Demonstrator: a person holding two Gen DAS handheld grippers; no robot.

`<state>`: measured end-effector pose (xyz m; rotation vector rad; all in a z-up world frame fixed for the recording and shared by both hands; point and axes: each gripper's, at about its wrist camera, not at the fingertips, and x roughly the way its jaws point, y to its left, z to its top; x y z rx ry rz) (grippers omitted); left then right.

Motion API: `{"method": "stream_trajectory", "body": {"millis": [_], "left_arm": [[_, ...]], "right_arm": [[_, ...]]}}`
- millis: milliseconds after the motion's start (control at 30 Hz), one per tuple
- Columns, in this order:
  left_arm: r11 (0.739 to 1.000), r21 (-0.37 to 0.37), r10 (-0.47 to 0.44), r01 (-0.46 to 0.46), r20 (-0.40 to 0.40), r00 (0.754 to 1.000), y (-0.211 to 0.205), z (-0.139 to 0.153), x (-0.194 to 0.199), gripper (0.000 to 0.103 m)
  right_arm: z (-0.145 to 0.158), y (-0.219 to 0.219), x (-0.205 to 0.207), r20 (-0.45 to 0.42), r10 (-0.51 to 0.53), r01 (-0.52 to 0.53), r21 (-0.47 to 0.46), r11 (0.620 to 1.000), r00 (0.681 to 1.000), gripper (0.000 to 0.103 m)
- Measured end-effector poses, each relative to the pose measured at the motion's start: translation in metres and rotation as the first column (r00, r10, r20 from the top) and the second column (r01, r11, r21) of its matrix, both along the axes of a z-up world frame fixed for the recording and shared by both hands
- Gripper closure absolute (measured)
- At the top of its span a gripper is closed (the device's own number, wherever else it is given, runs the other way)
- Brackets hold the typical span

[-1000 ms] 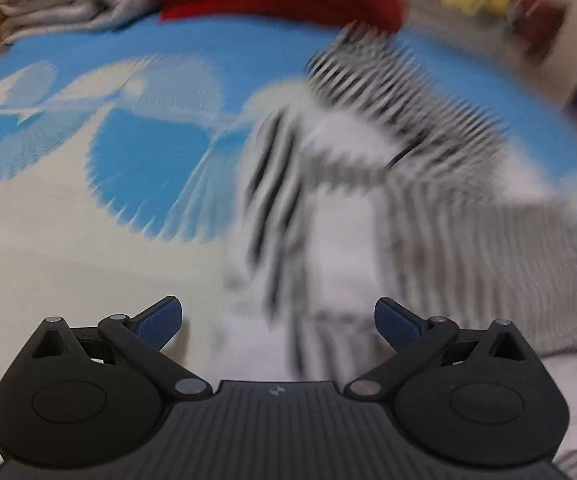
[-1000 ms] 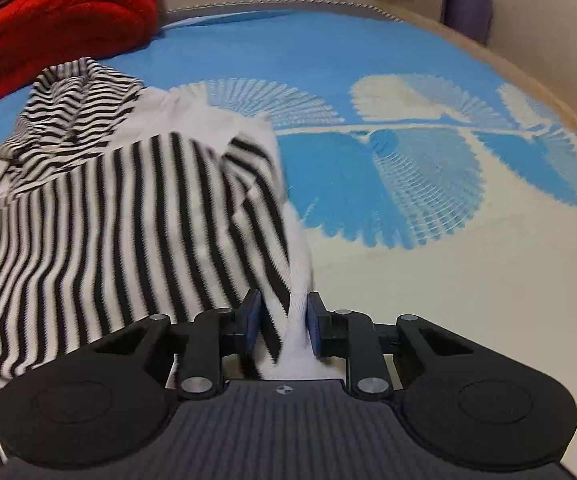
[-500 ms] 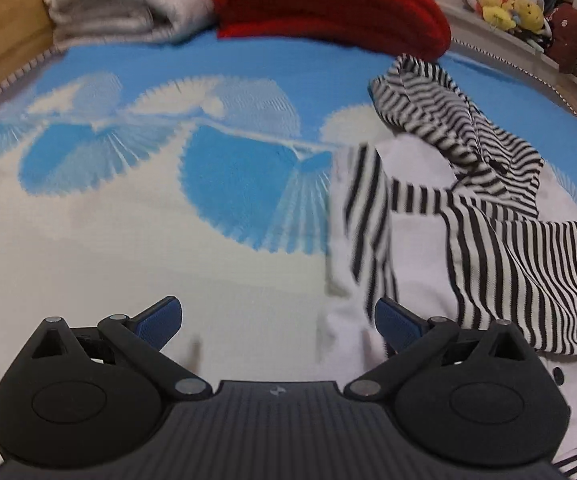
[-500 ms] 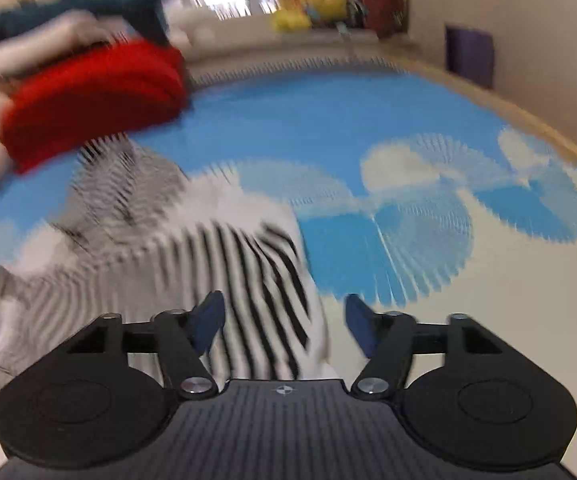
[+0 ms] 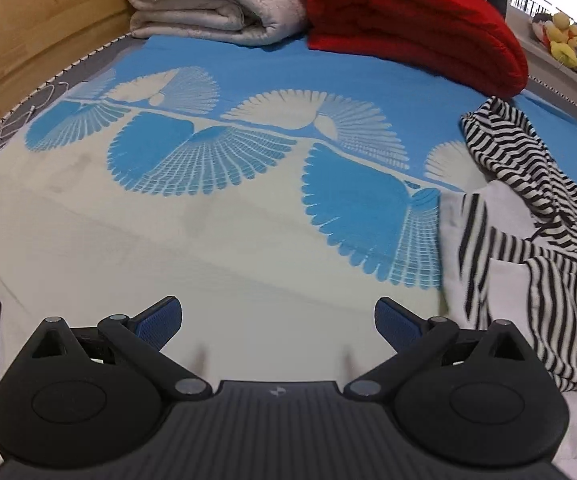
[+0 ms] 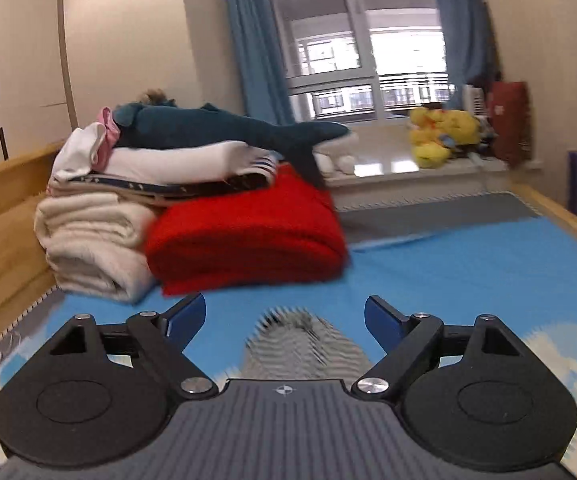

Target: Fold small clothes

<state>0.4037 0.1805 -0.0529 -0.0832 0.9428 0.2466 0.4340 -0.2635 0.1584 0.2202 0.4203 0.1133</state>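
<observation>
Black-and-white stripes on the small garment (image 5: pixel 528 248), with plain white panels between; a blurred grey-striped patch (image 6: pixel 304 344) in the right wrist view, probably the same cloth. Bright blue and cream on the bed cover (image 5: pixel 224 184), patterned with fan-shaped feathered motifs. Solid red on the folded blanket (image 6: pixel 248 236); off-white on the folded blankets (image 6: pixel 88 240) beside it. Dark teal on the plush shark (image 6: pixel 216 128). Yellow on the soft toys (image 6: pixel 440 136). Blue curtains (image 6: pixel 256 40). Black gripper bodies with blue pads (image 5: pixel 160 320).
</observation>
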Motion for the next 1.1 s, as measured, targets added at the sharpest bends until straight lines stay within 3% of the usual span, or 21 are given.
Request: {"method": "stream_trajectory", "body": {"millis": [67, 133, 233, 267, 333, 500, 533, 567, 600, 700, 833, 933, 967, 1033, 1067, 1100], "left_arm": [[1.0, -0.003, -0.001, 0.001, -0.012, 1.0, 0.0, -0.003, 0.001, 0.0], [1.0, -0.011, -0.02, 0.02, -0.024, 1.0, 0.0, -0.005, 0.002, 0.0], [0.998, 0.03, -0.047, 0.047, -0.03, 0.998, 0.003, -0.008, 0.005, 0.0], [0.998, 0.051, -0.043, 0.045, -0.03, 0.999, 0.005, -0.009, 0.005, 0.0], [0.997, 0.069, -0.023, 0.024, -0.026, 0.999, 0.014, -0.011, 0.006, 0.0], [0.998, 0.019, 0.061, -0.06, -0.053, 0.997, 0.039, -0.015, 0.012, 0.0], [0.997, 0.012, 0.072, -0.071, -0.06, 0.996, 0.041, -0.016, 0.014, 0.0], [0.997, 0.012, 0.079, -0.079, -0.064, 0.995, 0.043, -0.017, 0.015, 0.0], [0.996, 0.016, 0.083, -0.082, -0.062, 0.995, 0.043, -0.018, 0.015, 0.0], [0.994, 0.039, 0.1, -0.098, -0.044, 0.994, 0.044, -0.015, 0.015, 0.0], [0.991, 0.012, 0.131, -0.13, -0.038, 0.991, 0.052, -0.012, 0.014, 0.0], [0.989, -0.009, 0.148, -0.148, -0.04, 0.988, 0.056, -0.012, 0.014, 0.0], [0.988, -0.01, 0.152, -0.153, -0.041, 0.987, 0.056, -0.013, 0.014, 0.0], [0.988, -0.004, 0.156, -0.156, -0.044, 0.987, 0.054, -0.014, 0.014, 0.0], [0.988, 0.0, 0.157, -0.157, -0.047, 0.987, 0.052, -0.015, 0.015, 0.0], [0.987, 0.003, 0.158, -0.158, -0.048, 0.986, 0.051, -0.017, 0.015, 0.0]], "right_arm": [[-0.012, 0.026, 0.054, -0.028, 0.035, -0.035, -0.004, 0.999, 0.999, 0.011], [-0.05, 0.054, 0.108, -0.102, 0.067, -0.07, -0.017, 0.997, 0.992, 0.011], [-0.137, 0.091, 0.171, -0.273, 0.041, -0.063, -0.074, 0.995, 0.961, 0.02], [-0.166, 0.1, 0.186, -0.326, 0.024, -0.056, -0.089, 0.994, 0.945, 0.028], [-0.213, 0.111, 0.209, -0.395, 0.005, -0.043, -0.089, 0.995, 0.919, 0.032], [-0.266, 0.118, 0.241, -0.441, -0.035, -0.026, -0.13, 0.991, 0.897, 0.031], [-0.271, 0.122, 0.239, -0.459, -0.025, -0.044, -0.14, 0.989, 0.888, 0.048], [-0.274, 0.124, 0.238, -0.474, -0.001, -0.083, -0.158, 0.984, 0.88, 0.096], [-0.272, 0.127, 0.235, -0.468, 0.001, -0.105, -0.197, 0.975, 0.884, 0.094], [-0.238, 0.115, 0.203, -0.308, -0.019, -0.048, -0.209, 0.977, 0.951, 0.094], [-0.174, 0.061, 0.121, -0.153, -0.053, 0.05, -0.02, 0.999, 0.987, 0.095], [-0.163, 0.024, 0.029, -0.18, 0.006, 0.015, 0.115, 0.993, 0.984, 0.09], [-0.173, 0.018, -0.002, -0.25, 0.076, -0.043, 0.133, 0.99, 0.965, 0.085], [-0.204, 0.017, -0.045, -0.483, 0.207, -0.173, 0.115, 0.978, 0.851, 0.073], [-0.215, 0.015, -0.057, -0.564, 0.186, -0.168, 0.084, 0.982, 0.805, 0.072], [-0.216, 0.009, -0.061, -0.589, 0.157, -0.146, 0.065, 0.987, 0.793, 0.072]]}}
